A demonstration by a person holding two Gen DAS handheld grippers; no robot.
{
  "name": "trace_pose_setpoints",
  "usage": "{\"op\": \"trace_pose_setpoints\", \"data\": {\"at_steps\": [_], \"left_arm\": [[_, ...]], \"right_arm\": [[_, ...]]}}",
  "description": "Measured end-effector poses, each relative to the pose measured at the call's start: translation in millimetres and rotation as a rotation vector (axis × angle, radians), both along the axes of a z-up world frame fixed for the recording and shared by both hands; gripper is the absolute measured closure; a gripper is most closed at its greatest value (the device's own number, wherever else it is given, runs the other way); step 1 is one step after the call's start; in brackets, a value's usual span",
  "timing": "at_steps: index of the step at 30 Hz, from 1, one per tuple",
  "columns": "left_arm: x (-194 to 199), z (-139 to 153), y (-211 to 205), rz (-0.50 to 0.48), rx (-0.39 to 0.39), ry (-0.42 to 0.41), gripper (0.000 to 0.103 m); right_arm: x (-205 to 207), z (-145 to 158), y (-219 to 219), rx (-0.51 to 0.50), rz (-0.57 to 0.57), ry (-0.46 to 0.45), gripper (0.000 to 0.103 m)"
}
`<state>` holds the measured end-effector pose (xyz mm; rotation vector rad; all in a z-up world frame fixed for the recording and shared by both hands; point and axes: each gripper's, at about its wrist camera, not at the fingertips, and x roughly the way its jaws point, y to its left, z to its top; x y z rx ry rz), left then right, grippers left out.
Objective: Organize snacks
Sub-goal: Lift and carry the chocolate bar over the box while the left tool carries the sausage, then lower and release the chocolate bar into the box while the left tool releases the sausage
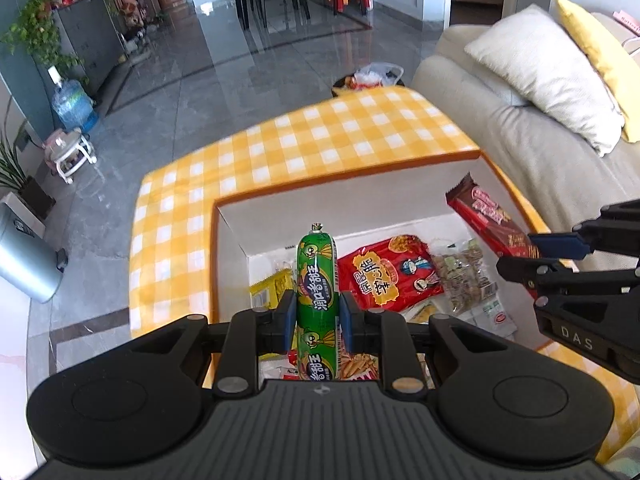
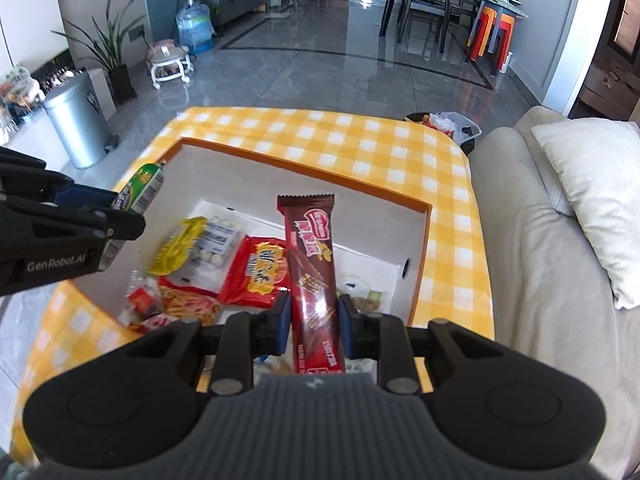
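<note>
The snacks lie mostly in the white box (image 2: 416, 240) with the orange rim, which sits on the desk (image 2: 360, 148) under a yellow checked cloth, and two of them are out of the pile and in the jaws. The left gripper (image 1: 317, 316) has its jaws clamped on a green sausage (image 1: 317, 276), whose long axis runs straight up the middle of the left wrist view, away from the camera and along the fingers, its clipped tip toward the box's far wall. The right gripper (image 2: 313, 320) has its jaws clamped on a brown wafer bar (image 2: 310, 264), likewise lengthwise along the fingers, its crimped end at the centre of the right wrist view. Both held pieces hang above the open box rather than resting in it, as far as the views show. In the box below lie a red packet (image 1: 384, 276), a clear bag of nut pieces (image 1: 464, 276) right of it and a yellow packet (image 1: 272, 288) at left. The sausage is over the left part of the box, near the yellow packet; the bar is over the right part, near the wall with the round hole. My judgement is that each arm is nearer its own side, so the two loads can go down without the arms crossing, each laid flat along its long axis.
</note>
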<state>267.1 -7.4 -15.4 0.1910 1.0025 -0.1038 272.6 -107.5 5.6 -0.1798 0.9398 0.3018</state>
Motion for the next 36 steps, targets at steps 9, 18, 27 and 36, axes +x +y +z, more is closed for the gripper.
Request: {"op": "trace_pose_setpoints", "data": {"at_steps": [9,18,27,36], "left_arm": [[23.4,-38.5,-1.6,0.003,0.035,0.099,0.079],[37.1,-70.4,-4.1,0.005,0.063,0.17,0.079],[52.6,-90.7,-4.7,0.023,0.098,0.198,0.079],[56.6,-99.1,-2.0,0.03,0.103,0.213,0.078]], "right_arm": [[39.5,-32.7,16.7,-0.118,0.006,0.051,0.082],[51.6,-61.1,30.0,-0.234,0.032,0.069,0.082],[64.8,-80.1,41.1,-0.303,0.052,0.081,0.082],[69.2,-89.6,43.4,-0.311,0.069,0.105,0.082]]}}
